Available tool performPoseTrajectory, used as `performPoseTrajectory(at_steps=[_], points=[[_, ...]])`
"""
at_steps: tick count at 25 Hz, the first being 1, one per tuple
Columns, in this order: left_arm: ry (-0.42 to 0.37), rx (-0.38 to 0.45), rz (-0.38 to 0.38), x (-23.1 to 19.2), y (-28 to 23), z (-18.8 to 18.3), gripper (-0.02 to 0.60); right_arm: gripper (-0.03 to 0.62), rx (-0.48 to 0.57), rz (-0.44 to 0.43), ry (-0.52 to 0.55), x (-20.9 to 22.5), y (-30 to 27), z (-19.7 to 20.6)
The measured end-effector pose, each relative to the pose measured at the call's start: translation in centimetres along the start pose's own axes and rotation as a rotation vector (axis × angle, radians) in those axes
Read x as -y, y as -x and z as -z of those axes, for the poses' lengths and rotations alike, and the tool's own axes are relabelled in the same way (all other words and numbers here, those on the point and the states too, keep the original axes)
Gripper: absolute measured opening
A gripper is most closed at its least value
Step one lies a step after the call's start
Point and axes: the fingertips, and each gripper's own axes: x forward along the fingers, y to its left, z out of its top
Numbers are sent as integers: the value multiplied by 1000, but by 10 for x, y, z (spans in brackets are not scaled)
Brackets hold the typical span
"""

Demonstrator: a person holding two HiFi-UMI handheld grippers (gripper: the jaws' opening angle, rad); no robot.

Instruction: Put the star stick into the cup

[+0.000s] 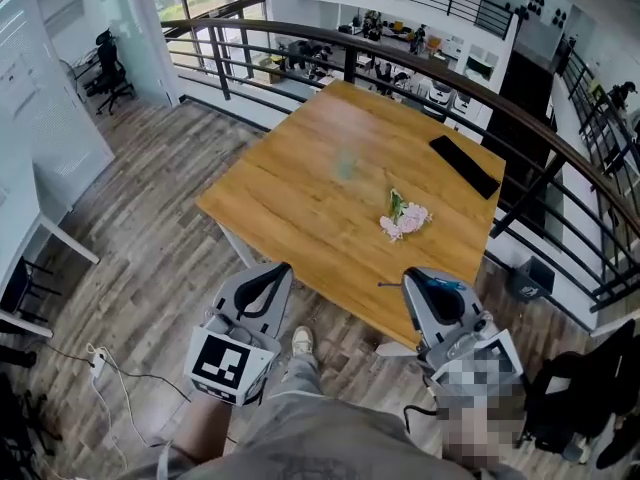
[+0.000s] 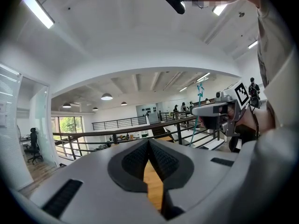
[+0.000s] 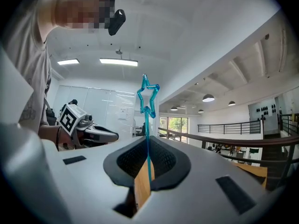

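Across the middle of the head view lies a wooden surface [image 1: 300, 188], set at an angle on a grey plank floor [image 1: 150, 248], with a dark curved railing [image 1: 450, 78] running behind it from upper left to right.

Below the surface's near edge, both grippers sit in the lower half of the frame, well short of the things on top. The left gripper [image 1: 275, 278] is lower left of centre. In its own view the left gripper [image 2: 149, 146] has its jaws pressed together at the tips with nothing between them.

The right gripper [image 1: 415, 283] is lower right of centre, its tip just over the surface's near edge. In its own view the right gripper [image 3: 147, 146] is clamped on the star stick [image 3: 148, 125], which stands upright between the pads with its blue star outline above the jaws. The same star stick [image 2: 200, 97] shows at the right of the left gripper view, rising from the other gripper.

At the surface's far right lies a flat black object [image 1: 465, 165]. Right of centre lies a small pink flower bunch [image 1: 405, 220]. Near the centre stands a faint greenish see-through shape [image 1: 347, 163], probably the cup, though it is too blurred to be sure. It is well apart from both grippers.
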Motion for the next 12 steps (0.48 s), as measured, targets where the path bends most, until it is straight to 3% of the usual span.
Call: performPoseTrajectory(at_steps=[12], points=[[-2, -3, 89, -125, -111, 2, 17, 37, -45, 98, -19, 81, -142, 0]])
